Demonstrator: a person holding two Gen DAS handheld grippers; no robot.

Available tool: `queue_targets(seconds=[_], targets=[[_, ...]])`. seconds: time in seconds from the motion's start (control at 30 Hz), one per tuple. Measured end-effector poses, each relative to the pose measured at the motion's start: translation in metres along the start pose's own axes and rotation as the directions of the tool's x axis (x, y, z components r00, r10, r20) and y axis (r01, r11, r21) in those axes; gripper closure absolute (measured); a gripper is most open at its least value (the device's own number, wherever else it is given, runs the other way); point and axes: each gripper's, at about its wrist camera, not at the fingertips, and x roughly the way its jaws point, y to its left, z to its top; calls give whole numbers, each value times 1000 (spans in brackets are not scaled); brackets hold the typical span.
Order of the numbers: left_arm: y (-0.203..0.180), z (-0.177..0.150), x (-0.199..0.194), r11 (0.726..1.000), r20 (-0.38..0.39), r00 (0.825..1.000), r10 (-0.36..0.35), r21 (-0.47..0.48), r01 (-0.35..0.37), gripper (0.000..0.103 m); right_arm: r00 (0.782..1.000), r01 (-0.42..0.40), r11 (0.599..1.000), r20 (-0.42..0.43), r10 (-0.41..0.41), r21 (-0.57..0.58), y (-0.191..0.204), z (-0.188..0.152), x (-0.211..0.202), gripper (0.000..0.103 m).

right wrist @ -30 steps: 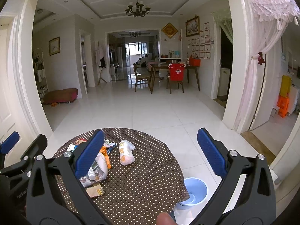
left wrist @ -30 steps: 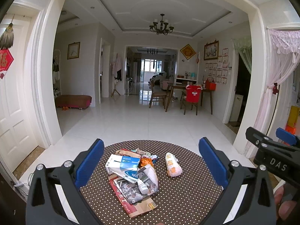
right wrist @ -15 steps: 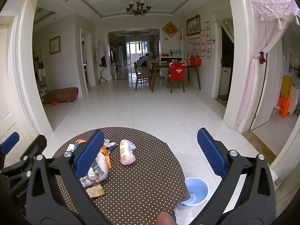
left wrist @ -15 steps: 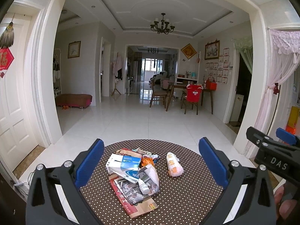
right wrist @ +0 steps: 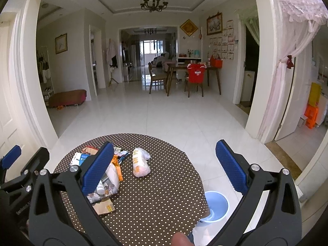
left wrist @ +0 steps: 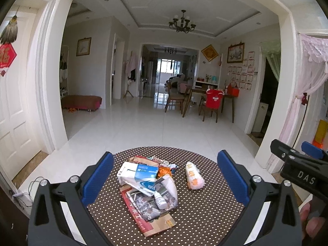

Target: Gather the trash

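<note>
The left gripper (left wrist: 165,176) has its fingers spread wide with nothing in them. Between them, a bit ahead, sits the trash pile (left wrist: 147,186) on the dotted table (left wrist: 205,215). The right gripper (right wrist: 164,164) is spread wide too (holding nothing). A white wrapped bag (right wrist: 140,162) lies between its fingers, and a blue bin (right wrist: 216,206) stands on the floor near its right finger.

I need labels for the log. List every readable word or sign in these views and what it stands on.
"DAS": right tool, on its black body.
"GenRobot.AI", partly cut off: left tool, on its side.
"福": red hanging on the door.
Blue and white box: print too small to read.
Red booklet: large characters, blurred.
White bag: orange print, unreadable.
</note>
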Motion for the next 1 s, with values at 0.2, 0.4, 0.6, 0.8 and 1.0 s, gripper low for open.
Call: queue_targets(seconds=[0.2,0.4,0.6,0.8,1.0], targets=[[29,-21,20,999,-59,997,45,-23,-47,4,994,-56,998,-91,54,-24,13,-17,33,6],[71,-52,43,991,-153,982,110,-58,-120,4,958,-161,985,-247,143,-55,45,-52,83,6],[98,-74,63,983,-234,960,154,-66,-173,4,898,-239,968,-396,191,-75,75,-93,134,6],[112,-92,82,978,-282,943,176,-62,-201,4,852,-343,934,-452,263,-103,110,-108,166,6],[123,-97,99,973,-315,929,194,-60,-223,4,808,-426,896,-498,315,-124,140,-125,189,22]])
